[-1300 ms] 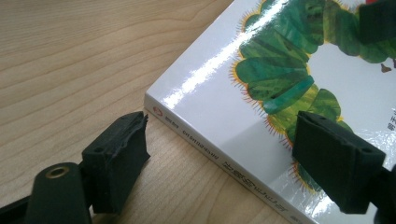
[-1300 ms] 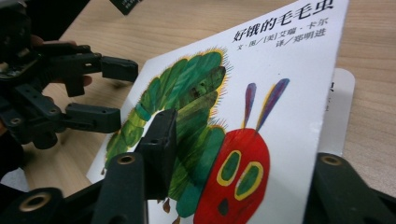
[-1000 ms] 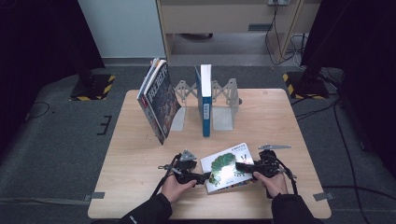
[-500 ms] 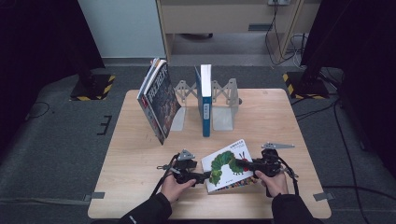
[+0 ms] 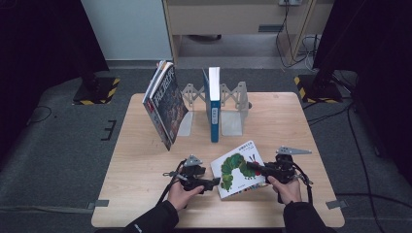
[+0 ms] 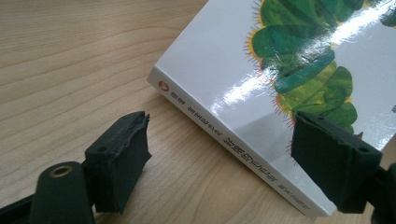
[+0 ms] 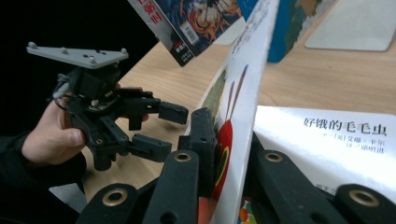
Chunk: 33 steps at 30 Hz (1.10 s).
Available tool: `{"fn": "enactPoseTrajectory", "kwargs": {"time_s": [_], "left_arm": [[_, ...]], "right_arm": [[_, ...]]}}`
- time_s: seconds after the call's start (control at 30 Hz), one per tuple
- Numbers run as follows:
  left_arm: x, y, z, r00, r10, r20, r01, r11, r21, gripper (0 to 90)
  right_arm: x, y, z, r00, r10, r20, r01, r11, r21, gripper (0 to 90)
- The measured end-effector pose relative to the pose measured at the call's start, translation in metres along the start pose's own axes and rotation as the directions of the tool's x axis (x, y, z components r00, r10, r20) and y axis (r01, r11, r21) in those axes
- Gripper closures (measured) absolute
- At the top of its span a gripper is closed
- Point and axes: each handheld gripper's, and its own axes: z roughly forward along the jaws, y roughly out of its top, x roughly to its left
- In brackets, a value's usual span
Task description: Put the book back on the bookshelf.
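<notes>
**Lower middle of the worktop: cover lifted**

Near the worktop's (image 5: 145,160) front edge in the high view lies the caterpillar picture book (image 5: 238,167). The right claw (image 5: 252,169) is clamped on its front cover, lifted edge-on in the right gripper view. The left claw (image 5: 214,183) gapes wide just beside the spine, gripping nothing. Farther up, a blue book (image 5: 214,104) stands between metal bookends (image 5: 233,109), a comic book (image 5: 164,104) leaning alongside.
</notes>
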Motion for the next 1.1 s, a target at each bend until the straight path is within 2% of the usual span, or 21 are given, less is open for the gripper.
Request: {"fn": "enactPoseTrajectory", "kwargs": {"time_s": [0.2, 0.23, 0.27, 0.4, 0.47, 0.57, 0.63, 0.67, 0.7, 0.8, 0.93, 1.1], "left_arm": [[-0.001, -0.001, 0.007, 0.9998, 0.003, 0.021, -0.003, 1.0000, -0.005, 16.5], [0.000, -0.001, 0.011, 0.9988, -0.013, 0.048, 0.014, 0.9998, -0.015, 12.8], [0.000, -0.001, 0.011, 0.9988, -0.013, 0.048, 0.014, 0.9998, -0.015, 11.8], [0.002, 0.000, 0.016, 0.9950, -0.023, 0.098, 0.028, 0.9986, -0.045, 10.8], [0.000, -0.001, 0.019, 0.9919, -0.025, 0.125, 0.030, 0.9988, -0.039, 10.2], [-0.001, -0.001, 0.022, 0.9904, -0.029, 0.135, 0.033, 0.9989, -0.033, 9.5], [-0.001, -0.002, 0.023, 0.9896, -0.033, 0.140, 0.038, 0.9988, -0.031, 10.0], [-0.001, -0.002, 0.024, 0.9896, -0.032, 0.140, 0.037, 0.9987, -0.035, 10.2], [-0.001, -0.002, 0.024, 0.9896, -0.032, 0.140, 0.037, 0.9987, -0.035, 10.2], [-0.002, -0.002, 0.025, 0.9917, -0.019, 0.127, 0.023, 0.9991, -0.036, 10.2], [-0.003, -0.002, 0.025, 0.9928, -0.007, 0.119, 0.011, 0.9993, -0.036, 12.2], [-0.003, -0.001, 0.025, 0.9943, 0.001, 0.107, 0.002, 0.9994, -0.034, 14.9]], "right_arm": [[0.001, 0.001, -0.002, 0.9998, 0.000, -0.021, 0.000, 1.000, -0.016, 86.1], [0.002, 0.001, -0.002, 0.9998, -0.004, -0.021, 0.004, 1.000, -0.014, 86.2], [0.002, 0.001, -0.002, 0.9998, -0.004, -0.021, 0.004, 1.000, -0.014, 86.2], [0.002, 0.001, -0.002, 0.9998, -0.009, -0.019, 0.008, 1.000, -0.012, 86.1], [0.001, 0.001, -0.002, 0.9998, -0.009, -0.016, 0.009, 1.000, -0.010, 86.0], [0.000, 0.001, -0.002, 0.9999, -0.010, -0.013, 0.010, 1.000, -0.008, 85.9], [-0.001, 0.000, -0.002, 0.9999, -0.015, 0.004, 0.015, 1.000, 0.000, 85.2], [-0.001, 0.000, -0.002, 0.9995, -0.017, 0.027, 0.017, 1.000, 0.011, 83.5], [-0.001, 0.000, -0.002, 0.9995, -0.017, 0.027, 0.017, 1.000, 0.011, 83.5], [0.000, -0.001, -0.002, 0.9965, -0.039, 0.074, 0.037, 0.999, 0.031, 79.1], [-0.001, -0.004, 0.000, 0.9847, -0.077, 0.156, 0.065, 0.995, 0.079, 71.3], [-0.003, -0.006, 0.004, 0.9755, -0.100, 0.196, 0.077, 0.990, 0.122, 65.0]]}}
